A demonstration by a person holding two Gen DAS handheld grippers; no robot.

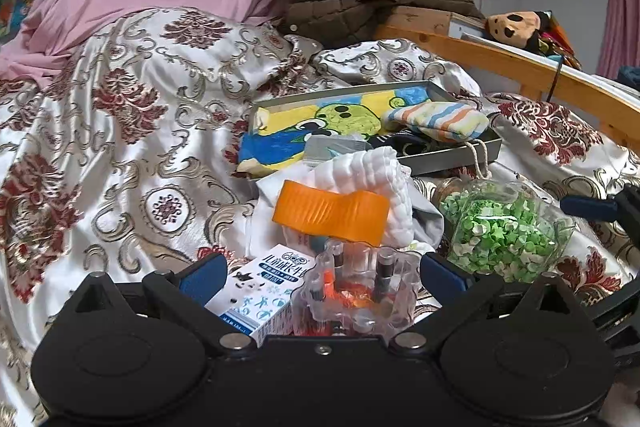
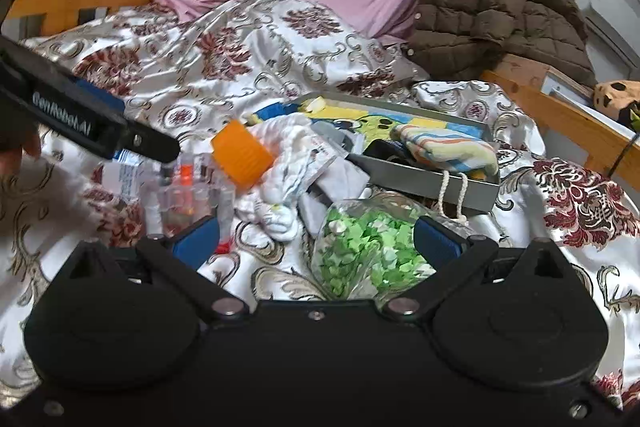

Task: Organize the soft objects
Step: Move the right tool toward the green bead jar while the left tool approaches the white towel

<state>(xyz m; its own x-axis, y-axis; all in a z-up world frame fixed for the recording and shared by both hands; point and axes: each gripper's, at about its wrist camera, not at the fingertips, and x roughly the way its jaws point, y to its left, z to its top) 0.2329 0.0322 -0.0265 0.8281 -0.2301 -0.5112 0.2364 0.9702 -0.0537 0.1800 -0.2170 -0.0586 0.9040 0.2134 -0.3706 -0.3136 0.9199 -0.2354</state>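
Both tools, left [image 1: 320,273] and right [image 2: 316,239], hover spread above bed clutter.

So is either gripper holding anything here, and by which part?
Nothing is held. The left gripper is open around the clear container, its pads apart from its sides. The right gripper is open by the jar of green stars.

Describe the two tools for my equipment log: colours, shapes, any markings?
Both match: a matte black body with two rounded lobes, silver pivot screws, and angled black link arms ending in blue finger pads. The left tool shows white "GenRobot.AI" lettering on its side in the right wrist view. The right tool shows none. No cables or sleeves visible.
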